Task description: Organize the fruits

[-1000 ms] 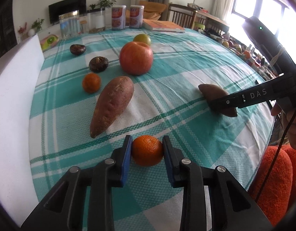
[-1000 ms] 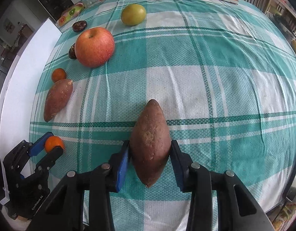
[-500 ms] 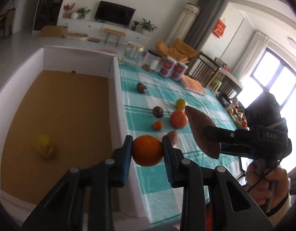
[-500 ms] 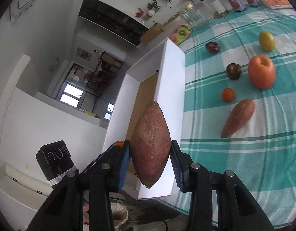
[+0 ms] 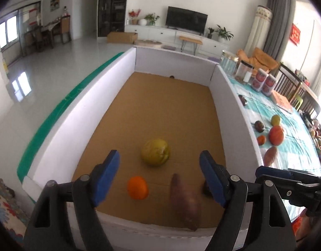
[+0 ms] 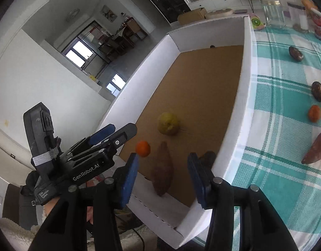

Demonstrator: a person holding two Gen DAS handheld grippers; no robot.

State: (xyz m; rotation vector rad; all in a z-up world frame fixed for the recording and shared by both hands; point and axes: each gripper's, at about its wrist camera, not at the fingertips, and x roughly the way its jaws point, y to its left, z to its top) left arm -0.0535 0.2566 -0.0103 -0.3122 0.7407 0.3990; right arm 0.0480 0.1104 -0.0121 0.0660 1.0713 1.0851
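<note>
The left gripper (image 6: 113, 132), printed "GenRobot.AI" and "Data Acquisition System", hangs with fingers spread wide and empty above the white box (image 5: 233, 96). On the box's brown floor lie an orange (image 5: 137, 187), a yellow-green fruit (image 5: 155, 152) and a blurred sweet potato (image 5: 184, 200). The right gripper (image 6: 162, 177) is likewise released over them, gripping nothing. More fruit sits on the checked tablecloth (image 6: 285, 192)

Black television (image 5: 187, 19) on a white cabinet (image 5: 202, 39), potted plants (image 5: 223, 33), jars (image 5: 243, 71) on the checked tablecloth (image 6: 285, 79)
</note>
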